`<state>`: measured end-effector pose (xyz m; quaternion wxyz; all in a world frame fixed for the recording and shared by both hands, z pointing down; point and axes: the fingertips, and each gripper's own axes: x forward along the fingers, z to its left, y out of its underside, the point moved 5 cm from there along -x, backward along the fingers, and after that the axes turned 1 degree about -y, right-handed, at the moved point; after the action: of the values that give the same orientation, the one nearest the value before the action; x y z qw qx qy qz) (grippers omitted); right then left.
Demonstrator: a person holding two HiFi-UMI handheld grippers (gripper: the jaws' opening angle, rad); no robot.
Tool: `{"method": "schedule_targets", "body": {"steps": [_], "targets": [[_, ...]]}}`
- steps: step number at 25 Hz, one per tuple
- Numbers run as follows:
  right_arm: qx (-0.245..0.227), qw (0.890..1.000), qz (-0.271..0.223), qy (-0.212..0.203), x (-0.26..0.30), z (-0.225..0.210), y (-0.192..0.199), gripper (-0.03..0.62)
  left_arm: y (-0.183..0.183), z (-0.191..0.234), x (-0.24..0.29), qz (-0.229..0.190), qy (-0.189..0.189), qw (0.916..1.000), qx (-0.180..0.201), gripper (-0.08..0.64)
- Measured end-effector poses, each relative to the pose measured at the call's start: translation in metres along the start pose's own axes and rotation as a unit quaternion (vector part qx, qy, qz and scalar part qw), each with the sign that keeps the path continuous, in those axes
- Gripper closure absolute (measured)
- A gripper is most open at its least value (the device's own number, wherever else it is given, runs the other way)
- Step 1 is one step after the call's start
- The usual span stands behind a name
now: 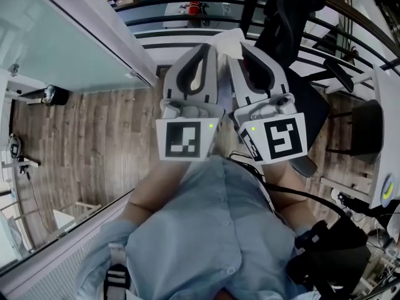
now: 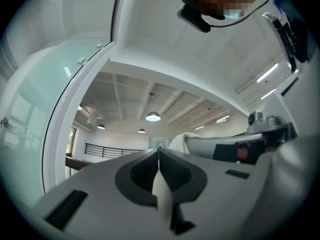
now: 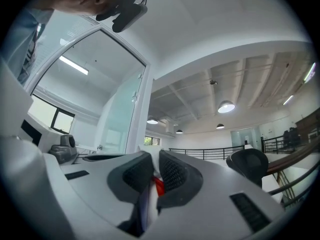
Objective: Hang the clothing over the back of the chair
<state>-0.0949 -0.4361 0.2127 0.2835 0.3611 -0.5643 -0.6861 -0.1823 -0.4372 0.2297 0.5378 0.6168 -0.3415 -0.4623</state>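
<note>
Left tongs [image 2: 159,151], right tongs [image 3: 156,159], pinched white fabric [image 2: 161,194]

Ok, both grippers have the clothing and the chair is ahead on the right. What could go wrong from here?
1. The left gripper pinches only a thin edge of the clothing; a tug could pull it free.
2. The two grippers sit close together, so the fabric is bunched and may slide off the chair back rather than drape.
3. Most of the clothing hangs out of the head view and could catch on the armrest unseen.
</note>
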Motion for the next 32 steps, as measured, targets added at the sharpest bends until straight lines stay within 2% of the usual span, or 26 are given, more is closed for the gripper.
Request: {"method": "schedule_targets", "body": {"steps": [5, 9, 14, 20, 25, 32], "targets": [[-0.023, 0.999, -0.007, 0.028, 0.017, -0.003, -0.015, 0.557, -0.014, 0.012, 0.017, -0.019, 0.031, 0.9993, 0.0, 0.548], [-0.024, 0.998, 0.002, 0.05, 0.03, -0.012, -0.012, 0.557, -0.009, 0.022, 0.033, -0.018, 0.052, 0.9984, 0.015, 0.548], [-0.021, 0.998, 0.031, 0.058, 0.055, -0.033, 0.004, 0.557, 0.006, 0.027, 0.064, -0.006, 0.067, 0.9976, 0.014, 0.548], [-0.033, 0.996, 0.063, 0.057, 0.078, -0.052, 0.004, 0.557, 0.004, 0.028, 0.082, -0.016, 0.065, 0.9977, 0.012, 0.548], [-0.061, 0.995, 0.059, 0.052, 0.102, -0.072, -0.032, 0.557, -0.01, 0.032, 0.102, -0.03, 0.055, 0.998, 0.006, 0.548], [-0.097, 0.993, 0.01, 0.069, 0.117, -0.14, -0.115, 0.557, -0.027, 0.019, 0.136, -0.06, 0.062, 0.9963, -0.003, 0.548]]}}
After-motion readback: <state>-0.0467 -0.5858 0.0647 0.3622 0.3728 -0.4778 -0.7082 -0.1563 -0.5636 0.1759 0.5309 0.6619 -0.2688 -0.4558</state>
